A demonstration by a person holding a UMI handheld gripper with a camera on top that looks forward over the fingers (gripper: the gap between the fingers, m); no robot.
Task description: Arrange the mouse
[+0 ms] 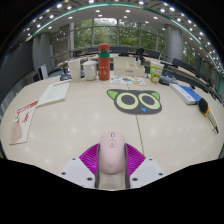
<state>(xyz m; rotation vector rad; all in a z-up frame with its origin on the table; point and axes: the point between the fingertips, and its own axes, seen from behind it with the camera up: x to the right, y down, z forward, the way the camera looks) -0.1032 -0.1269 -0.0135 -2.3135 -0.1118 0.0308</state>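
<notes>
The pale pink mouse [112, 152] sits between the fingers of the gripper [112, 168], whose purple pads press its two flanks, so it is clamped. It looks light, rigid and smooth, likely slippery; the sides suit holding. Beyond it on the table [60, 125] lies a cat-face mousepad [134, 100]

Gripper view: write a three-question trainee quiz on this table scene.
1. True or false: the hand-held gripper has a pale mouse between its fingers.
2. What lies on the table just beyond the mouse? A) a cat-face mat B) a laptop C) a plate
3. Fill in: the tall can at the far side has a ___ top.

Key: 1 true; 2 A, the cat-face mat; 3 red.
</notes>
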